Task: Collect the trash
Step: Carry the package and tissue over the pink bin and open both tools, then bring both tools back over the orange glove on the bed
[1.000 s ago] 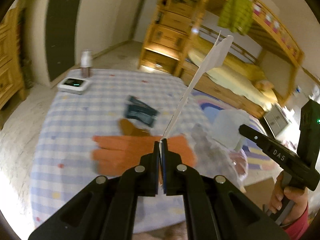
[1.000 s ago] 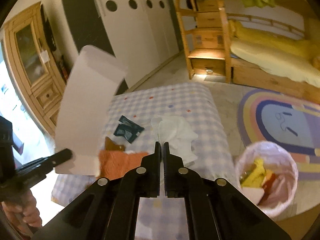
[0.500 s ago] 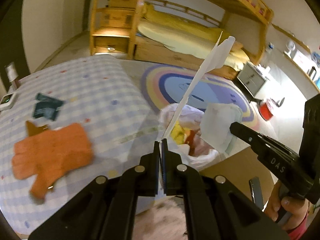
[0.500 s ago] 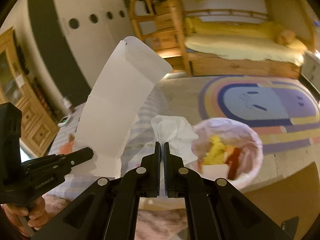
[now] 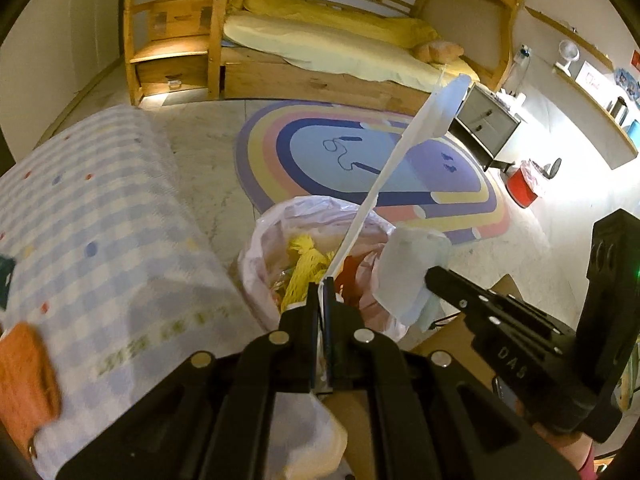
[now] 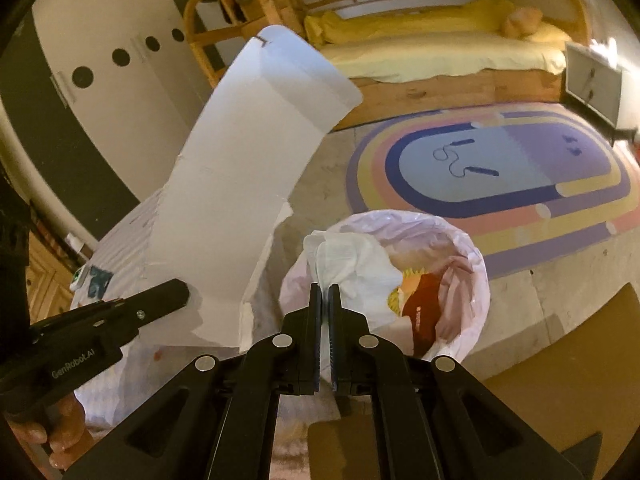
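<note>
Both grippers over bin (image 6: pixel 476 264): left (image 5: pixel 323 286) w/ card (image 6: pixel 240 184), right (image 6: pixel 324 294) w/ tissue (image 6: pixel 356 264).

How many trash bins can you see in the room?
2: a bag-lined bin beside the checkered table, below the tongs, and a small red bin across the room beside the grey cabinet. Others may be hidden.

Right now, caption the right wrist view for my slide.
Right gripper, jaws opening, holds a crumpled tissue over the lined trash bin; left gripper grips flattened white cardboard.
</note>
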A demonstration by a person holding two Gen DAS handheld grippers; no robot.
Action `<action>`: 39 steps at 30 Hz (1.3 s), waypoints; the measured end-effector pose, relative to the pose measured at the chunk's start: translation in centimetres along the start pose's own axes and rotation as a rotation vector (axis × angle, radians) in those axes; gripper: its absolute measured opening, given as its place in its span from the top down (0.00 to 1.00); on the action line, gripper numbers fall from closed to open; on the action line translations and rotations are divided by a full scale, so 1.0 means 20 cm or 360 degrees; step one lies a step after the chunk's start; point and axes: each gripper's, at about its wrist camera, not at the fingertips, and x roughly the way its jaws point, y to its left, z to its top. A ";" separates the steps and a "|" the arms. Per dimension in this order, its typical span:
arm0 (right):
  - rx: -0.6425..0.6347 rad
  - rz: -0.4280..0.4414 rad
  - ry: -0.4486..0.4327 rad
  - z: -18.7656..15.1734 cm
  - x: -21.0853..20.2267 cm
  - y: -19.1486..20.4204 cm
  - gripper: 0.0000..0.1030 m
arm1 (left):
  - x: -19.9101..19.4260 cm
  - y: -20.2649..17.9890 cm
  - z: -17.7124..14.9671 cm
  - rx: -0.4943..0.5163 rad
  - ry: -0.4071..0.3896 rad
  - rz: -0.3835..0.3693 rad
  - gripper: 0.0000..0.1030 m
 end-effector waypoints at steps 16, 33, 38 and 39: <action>0.0028 -0.0061 -0.0015 -0.02 -0.04 -0.05 0.74 | -0.20 0.14 -0.02 -0.0077 -0.0123 0.0112 0.55; -0.0365 0.0134 -0.0070 -0.11 -0.33 0.57 0.64 | -0.77 0.35 -0.34 -0.0057 -0.0374 0.0366 0.38; -0.0582 0.0214 -0.0051 -0.18 -0.32 0.83 0.64 | -0.92 0.54 -0.49 -0.0151 -0.0417 0.0503 0.37; -0.0616 0.0232 -0.0049 -0.20 -0.32 0.87 0.64 | -0.95 0.58 -0.52 -0.0175 -0.0418 0.0521 0.36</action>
